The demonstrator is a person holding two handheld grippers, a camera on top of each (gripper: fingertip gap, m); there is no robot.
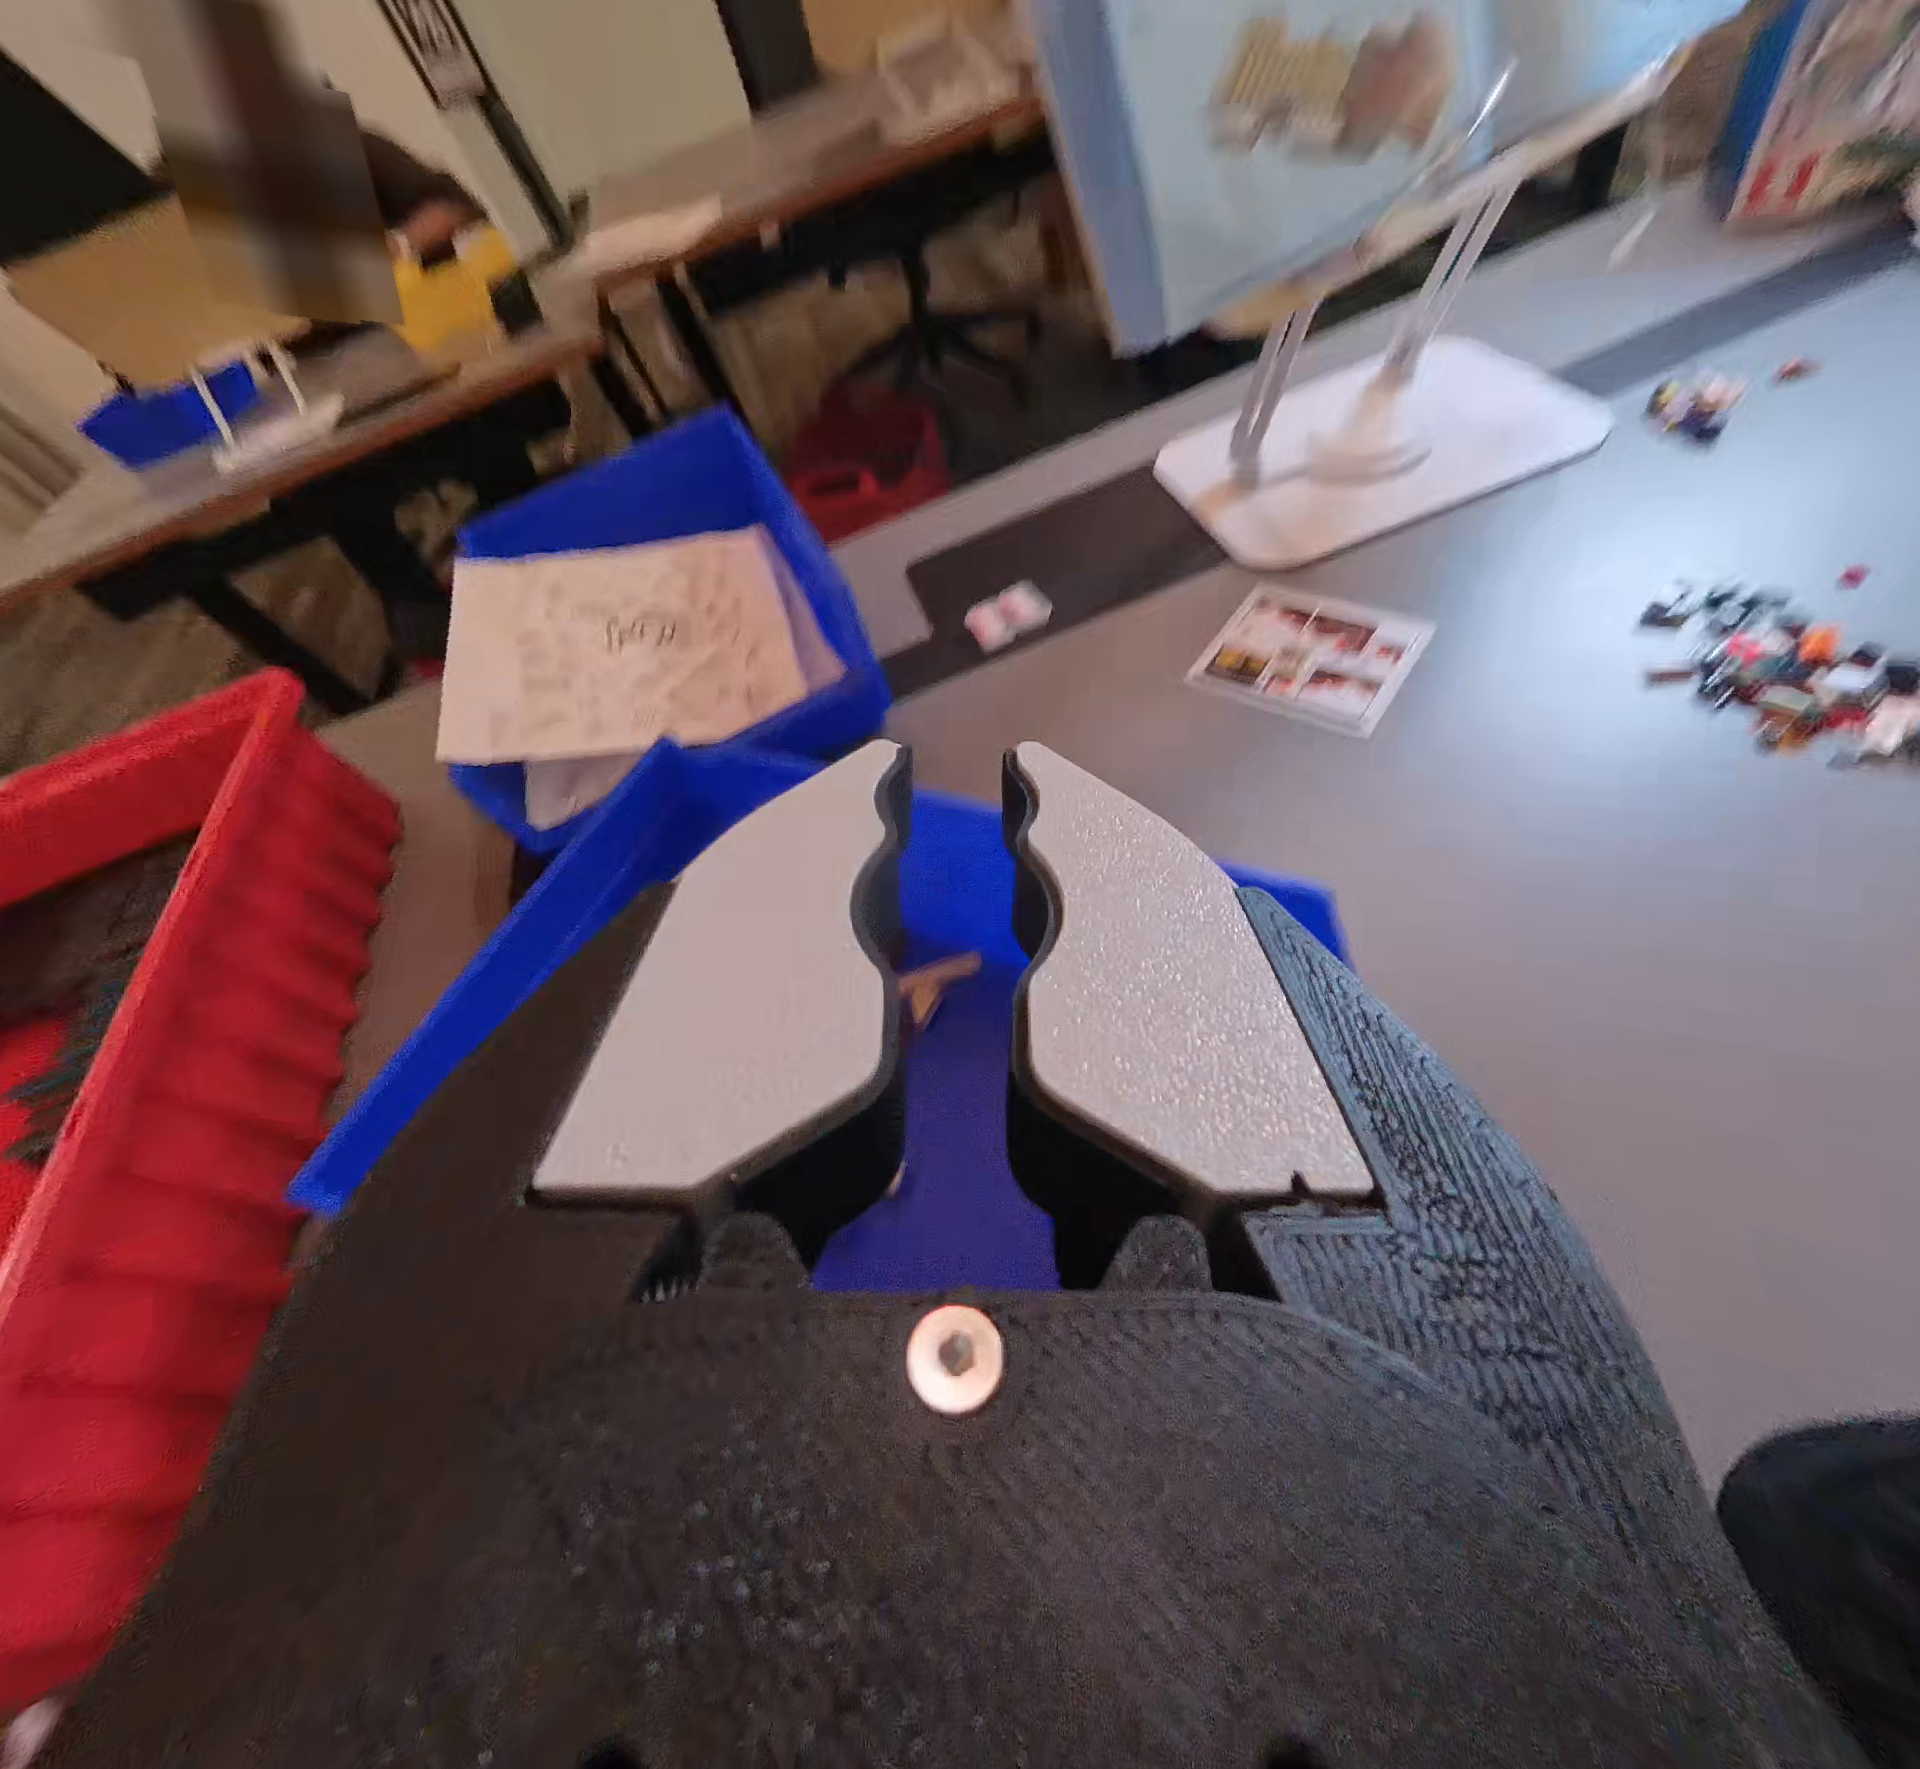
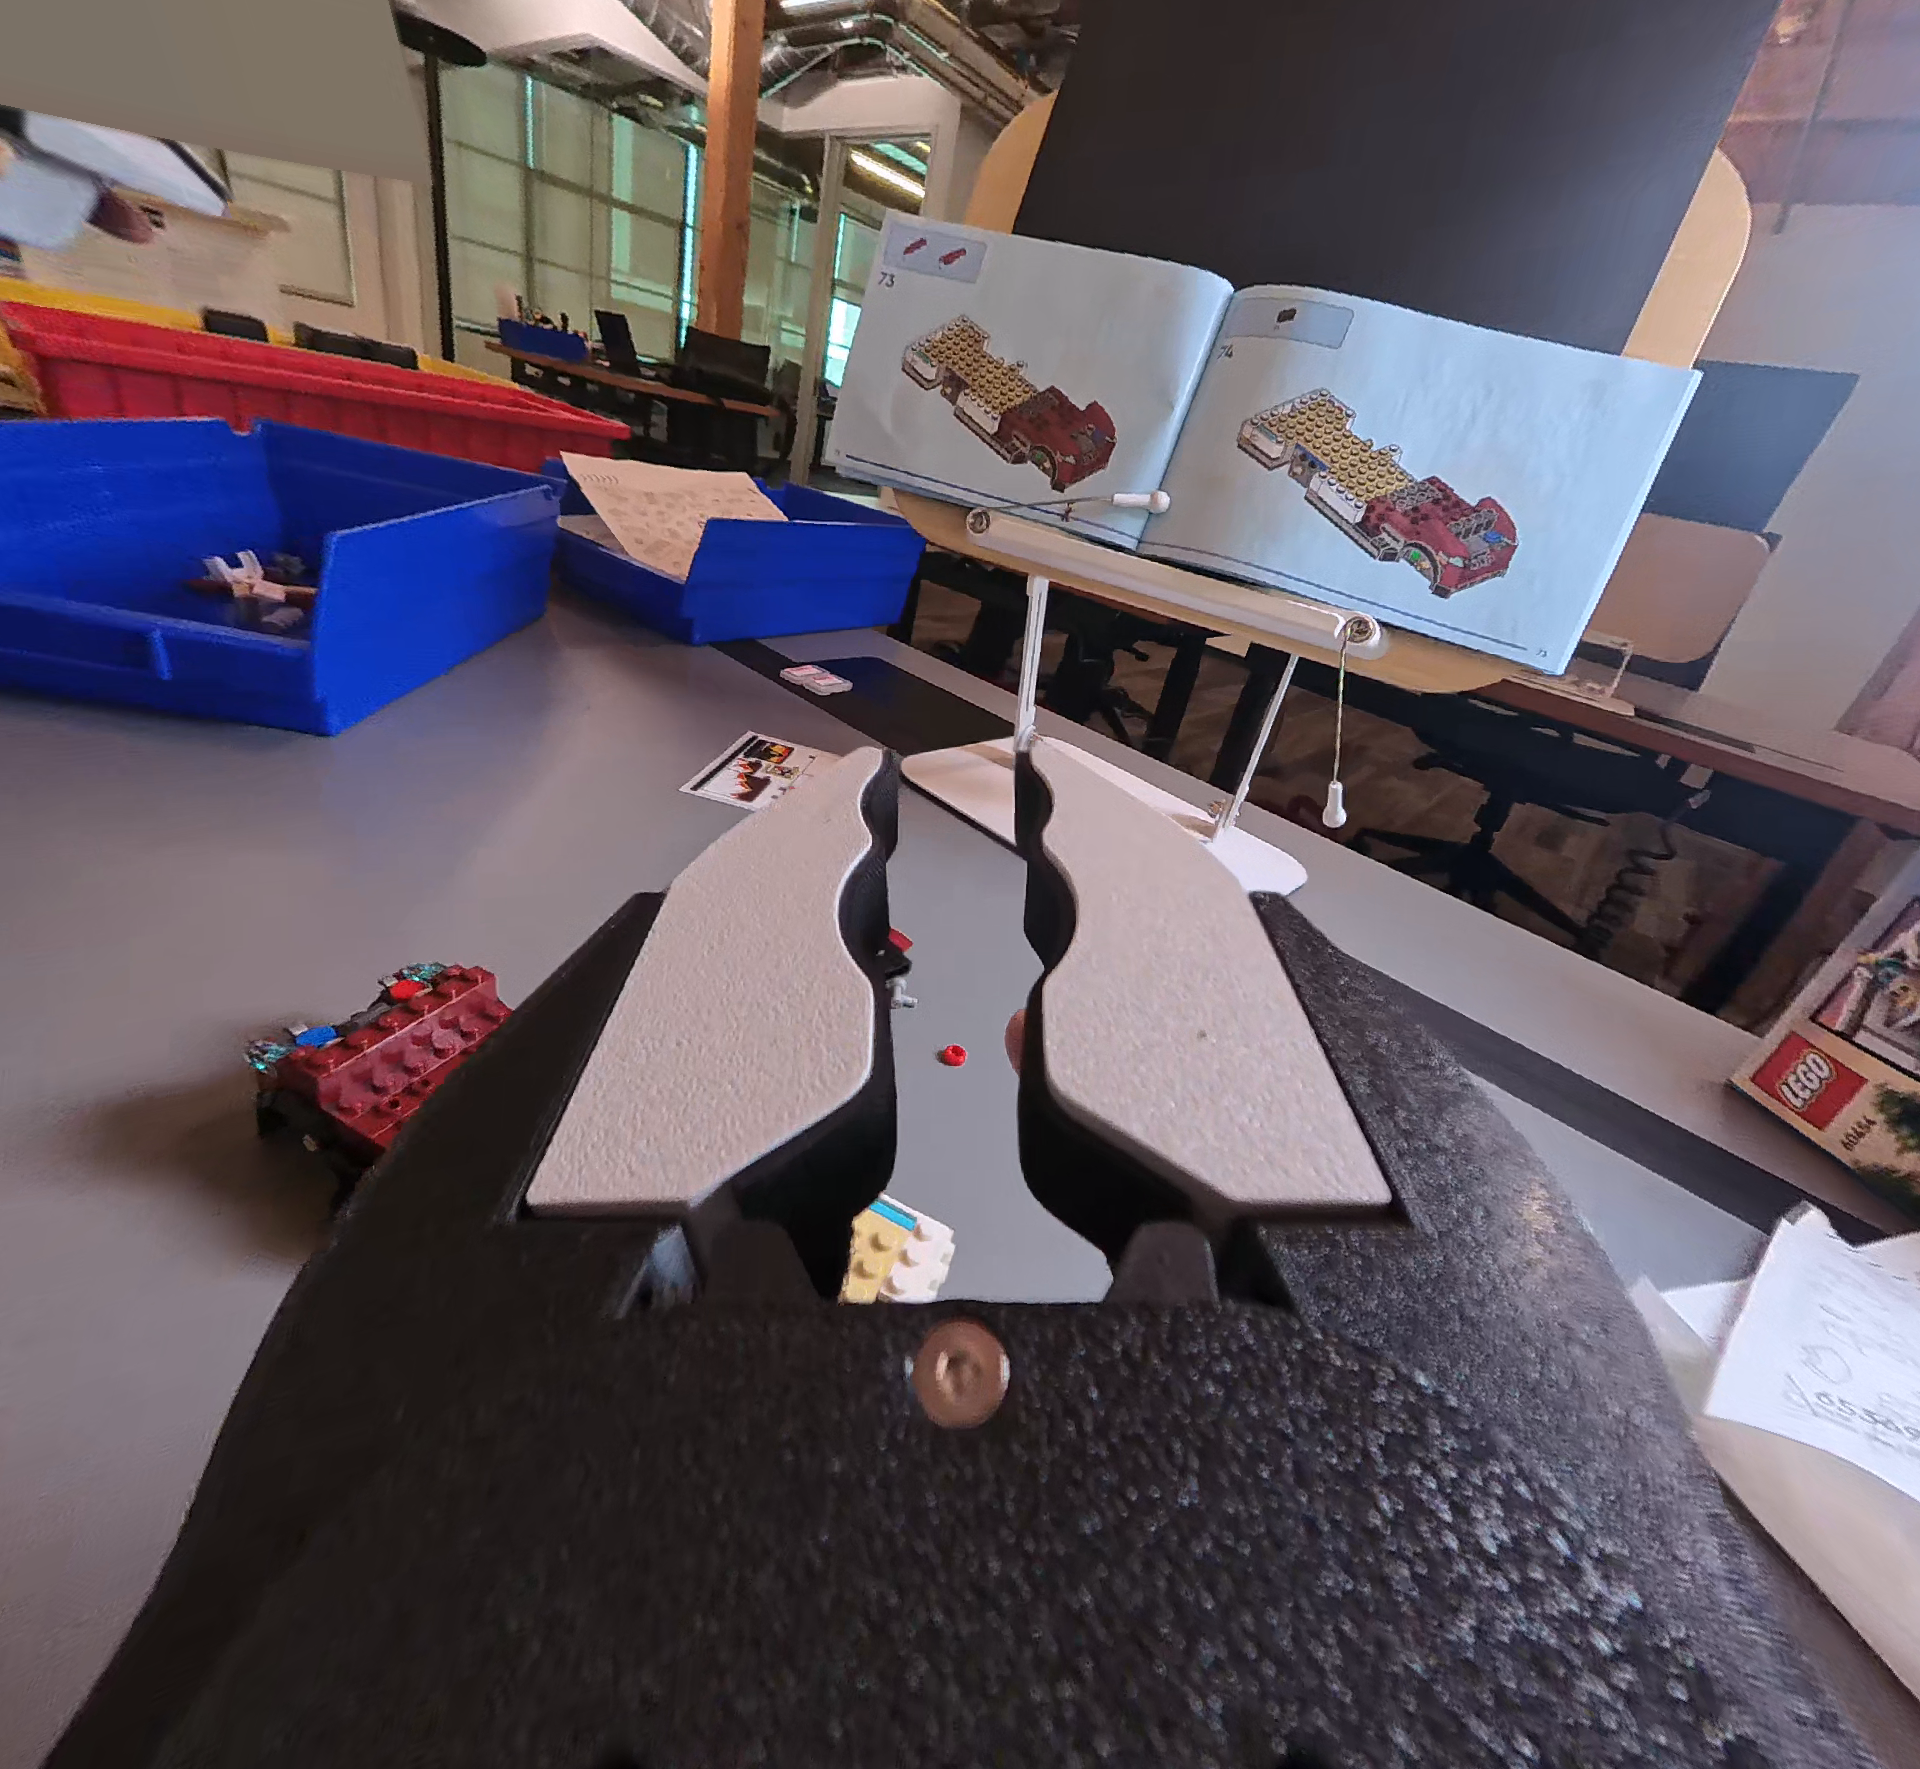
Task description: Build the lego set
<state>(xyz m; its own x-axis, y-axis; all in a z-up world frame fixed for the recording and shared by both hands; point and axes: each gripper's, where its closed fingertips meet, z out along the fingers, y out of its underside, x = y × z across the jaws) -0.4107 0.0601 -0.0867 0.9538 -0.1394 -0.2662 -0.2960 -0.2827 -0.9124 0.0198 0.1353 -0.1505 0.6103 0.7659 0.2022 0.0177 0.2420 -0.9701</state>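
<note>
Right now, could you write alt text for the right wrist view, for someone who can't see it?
The right tool hovers open and empty over a grey table, above a tiny red stud. A dark red brick model lies to its left; beyond, an open instruction booklet sits on a white stand beside blue bins.

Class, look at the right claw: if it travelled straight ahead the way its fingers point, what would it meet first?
Probably the white base of the book stand, which lies just beyond the tips of the open, empty right claw. Depth is hard to judge; the claw may pass above the small red stud on the grey table first.
</note>
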